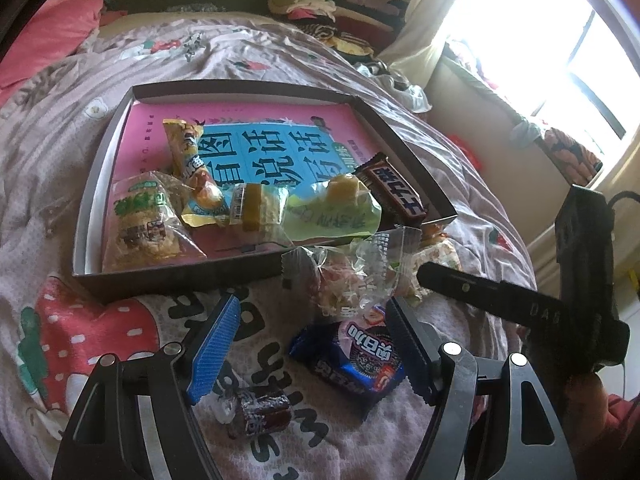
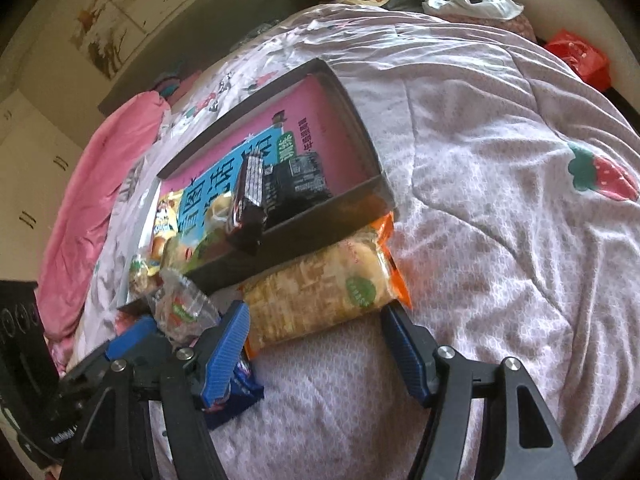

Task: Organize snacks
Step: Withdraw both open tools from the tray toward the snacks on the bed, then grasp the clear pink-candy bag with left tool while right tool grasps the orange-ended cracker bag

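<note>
- The shallow dark cardboard box (image 1: pixel 102 152) with the pink and blue printed sheet on its floor is sitting in the middle of the left wrist view, on the pale pink strawberry-print quilt (image 1: pixel 80 344), and several snacks are already lying inside it: a clear bag of puffed rice cake (image 1: pixel 140 224), a yellow packet (image 1: pixel 188 148), a small green-banded pastry (image 1: pixel 256 206), a light green wrapper (image 1: pixel 336 216) and a dark brown chocolate bar (image 1: pixel 394 190).
- Snacks are waiting outside it, so the sorting looks roughly half done.
- The left gripper (image 1: pixel 312 344) is hovering wide open and empty in the lower middle of its frame; the dark blue sandwich-biscuit packet (image 1: pixel 352 360) is lying between its blue ribbed fingers (image 1: pixel 214 348), not visibly pinched.
- A small dark foil candy (image 1: pixel 260 412) is lying lower down, and a crinkled clear wrapper (image 1: pixel 352 276) is resting at the box's near wall.
- The right gripper (image 2: pixel 316 344) is likewise spread wide and holding nothing, centre-bottom of its view, facing the orange-edged clear pack of pale crackers (image 2: pixel 324 292), which is lying against the box's outer wall.
- I judge the step in hand to be the approach to a pickup: next, either gripper needs lowering around its packet, closing across the narrow side, then lifting over the wall.
</note>
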`<state>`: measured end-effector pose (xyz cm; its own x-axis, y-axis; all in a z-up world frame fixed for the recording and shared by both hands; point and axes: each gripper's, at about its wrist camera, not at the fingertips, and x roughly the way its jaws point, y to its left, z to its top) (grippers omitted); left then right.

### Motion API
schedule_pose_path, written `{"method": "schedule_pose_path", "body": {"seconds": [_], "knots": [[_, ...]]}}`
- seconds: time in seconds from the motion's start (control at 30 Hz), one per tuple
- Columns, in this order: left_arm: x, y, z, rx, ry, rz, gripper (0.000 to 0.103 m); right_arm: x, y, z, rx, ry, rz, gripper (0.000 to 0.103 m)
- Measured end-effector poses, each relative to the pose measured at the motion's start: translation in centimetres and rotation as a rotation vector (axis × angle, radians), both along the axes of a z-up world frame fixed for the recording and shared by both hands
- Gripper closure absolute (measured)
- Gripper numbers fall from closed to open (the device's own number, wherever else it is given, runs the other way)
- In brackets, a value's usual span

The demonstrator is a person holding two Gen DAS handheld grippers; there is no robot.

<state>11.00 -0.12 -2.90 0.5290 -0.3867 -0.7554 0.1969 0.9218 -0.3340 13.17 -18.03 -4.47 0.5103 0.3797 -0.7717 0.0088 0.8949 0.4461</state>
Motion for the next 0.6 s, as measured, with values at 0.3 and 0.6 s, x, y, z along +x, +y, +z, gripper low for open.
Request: {"method": "schedule_pose_path", "body": {"seconds": [0.3,0.6], "knots": [[0.5,-0.4,-0.5,-0.003,0.010,-0.004,0.027,1.0,0.0,-0.6,0.035,-0.005,-0.026,0.033],[0.9,-1.1,-0.9,0.001,0.017,-0.018,0.027,1.8,-0.9,-1.3,0.109,-0.001,-0.071,0.034]]}}
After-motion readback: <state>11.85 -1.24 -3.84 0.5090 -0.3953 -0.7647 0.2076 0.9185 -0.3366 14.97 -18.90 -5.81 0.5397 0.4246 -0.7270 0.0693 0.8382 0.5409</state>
